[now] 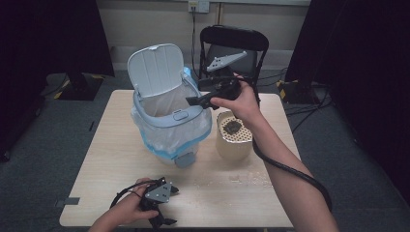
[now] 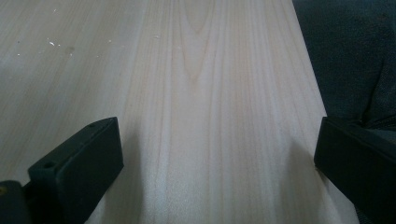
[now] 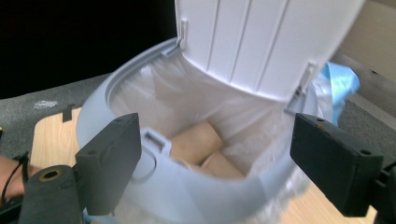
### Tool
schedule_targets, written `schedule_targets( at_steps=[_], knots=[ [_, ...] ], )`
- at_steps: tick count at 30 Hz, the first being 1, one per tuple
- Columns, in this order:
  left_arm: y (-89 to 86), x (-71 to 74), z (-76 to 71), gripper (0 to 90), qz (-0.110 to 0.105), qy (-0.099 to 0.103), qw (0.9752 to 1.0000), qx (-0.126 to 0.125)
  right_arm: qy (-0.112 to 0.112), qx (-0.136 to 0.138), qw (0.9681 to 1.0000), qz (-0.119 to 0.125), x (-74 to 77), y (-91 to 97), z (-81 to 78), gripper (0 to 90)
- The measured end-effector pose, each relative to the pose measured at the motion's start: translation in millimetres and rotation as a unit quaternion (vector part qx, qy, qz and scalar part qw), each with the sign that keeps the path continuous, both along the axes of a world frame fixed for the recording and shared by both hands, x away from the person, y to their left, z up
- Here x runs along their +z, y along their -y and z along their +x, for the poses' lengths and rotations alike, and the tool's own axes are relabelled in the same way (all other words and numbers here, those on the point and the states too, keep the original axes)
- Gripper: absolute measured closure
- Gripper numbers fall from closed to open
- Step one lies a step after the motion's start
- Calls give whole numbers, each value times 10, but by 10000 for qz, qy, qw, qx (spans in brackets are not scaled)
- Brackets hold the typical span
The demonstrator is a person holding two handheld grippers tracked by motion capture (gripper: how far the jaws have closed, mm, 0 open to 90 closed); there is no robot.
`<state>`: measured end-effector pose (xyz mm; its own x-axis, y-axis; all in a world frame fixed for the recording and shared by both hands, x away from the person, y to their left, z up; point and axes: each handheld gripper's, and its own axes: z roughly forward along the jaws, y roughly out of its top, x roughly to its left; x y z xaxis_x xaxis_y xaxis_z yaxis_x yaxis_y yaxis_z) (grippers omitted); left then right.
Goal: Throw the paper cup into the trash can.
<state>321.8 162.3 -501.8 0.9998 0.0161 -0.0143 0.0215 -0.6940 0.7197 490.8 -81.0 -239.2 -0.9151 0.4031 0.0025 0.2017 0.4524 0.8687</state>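
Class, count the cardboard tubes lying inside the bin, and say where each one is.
2 show: one cardboard tube lies in the open bin near its front rim; another tube sits beside it, lower. More may be hidden under the rim.

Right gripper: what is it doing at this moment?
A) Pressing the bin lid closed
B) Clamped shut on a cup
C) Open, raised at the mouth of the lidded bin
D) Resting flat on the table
C: the right gripper has its jaws wide apart with nothing between them, above the rim of the bin, whose lid stands open.
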Motion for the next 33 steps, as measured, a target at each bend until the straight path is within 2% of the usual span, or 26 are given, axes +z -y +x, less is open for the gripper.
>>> schedule_targets(
  at_steps=[12,18,20,33],
  knots=[
    [1,-3,-1,6,-16,-3,10000,6,-27,-126,9999,-2,-40,365,-121,149],
    [0,-1,0,7,-7,-1,10000,2,-54,-163,9998,33,-106,515,-194,147],
    [-1,0,0,7,16,1,10000,13,-24,-175,9998,-28,-133,555,-233,147],
    [1,-4,-2,6,-12,3,10000,25,-109,-113,9999,-29,-303,723,-413,145]
  ],
)
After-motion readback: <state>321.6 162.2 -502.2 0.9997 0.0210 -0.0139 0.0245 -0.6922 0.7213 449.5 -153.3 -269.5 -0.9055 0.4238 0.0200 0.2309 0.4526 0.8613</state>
